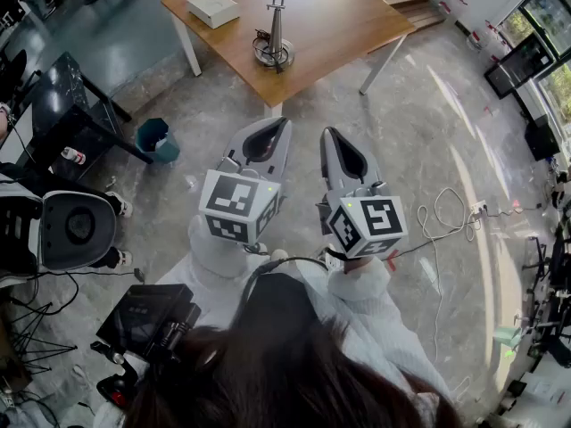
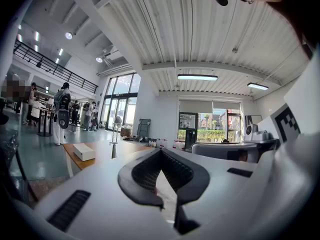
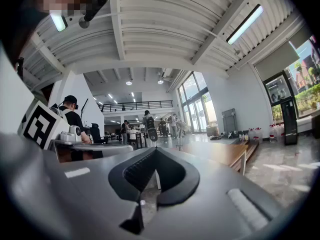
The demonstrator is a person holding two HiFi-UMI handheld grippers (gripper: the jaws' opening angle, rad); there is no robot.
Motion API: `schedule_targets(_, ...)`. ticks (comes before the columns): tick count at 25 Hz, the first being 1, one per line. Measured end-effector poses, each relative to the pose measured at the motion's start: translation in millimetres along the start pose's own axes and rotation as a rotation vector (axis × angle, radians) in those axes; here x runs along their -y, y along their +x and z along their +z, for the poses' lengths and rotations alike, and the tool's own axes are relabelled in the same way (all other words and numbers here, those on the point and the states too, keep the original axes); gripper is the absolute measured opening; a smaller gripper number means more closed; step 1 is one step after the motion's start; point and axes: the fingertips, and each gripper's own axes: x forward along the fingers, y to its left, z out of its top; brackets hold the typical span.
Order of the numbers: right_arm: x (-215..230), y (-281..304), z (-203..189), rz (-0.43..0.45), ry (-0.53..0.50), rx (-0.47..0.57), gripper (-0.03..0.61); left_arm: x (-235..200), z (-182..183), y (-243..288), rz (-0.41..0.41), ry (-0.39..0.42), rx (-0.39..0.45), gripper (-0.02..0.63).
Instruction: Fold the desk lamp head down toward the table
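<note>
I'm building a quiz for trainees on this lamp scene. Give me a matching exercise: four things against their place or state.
1 desk lamp
2 box
3 bin
4 left gripper

a teal, on the floor
b jaws shut, nothing between them
c standing mid-table
d white, near the table's left corner

Pairs: 1-c, 2-d, 3-a, 4-b
</note>
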Motion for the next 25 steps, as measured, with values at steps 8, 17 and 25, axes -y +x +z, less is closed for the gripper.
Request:
schedule_targets(8, -2.4, 0.7, -5.0, 0.022, 0.021, -0.001, 0.000, 0.3, -1.8, 0.4, 0.013, 0.002, -0.001, 0.002)
schedule_targets(17, 7.0, 1.6, -8.1, 0.031, 0.036, -0.006, 0.000, -1.3, -9.7, 5.0, 0.037, -0.006, -0.011, 0.002)
schedule_targets(25, 33.6, 40.4, -23.5, 0.023, 0.055, -0.031, 0.000, -35.4, -25.6, 40.9, 0.057, -0.030, -0.032, 0.002)
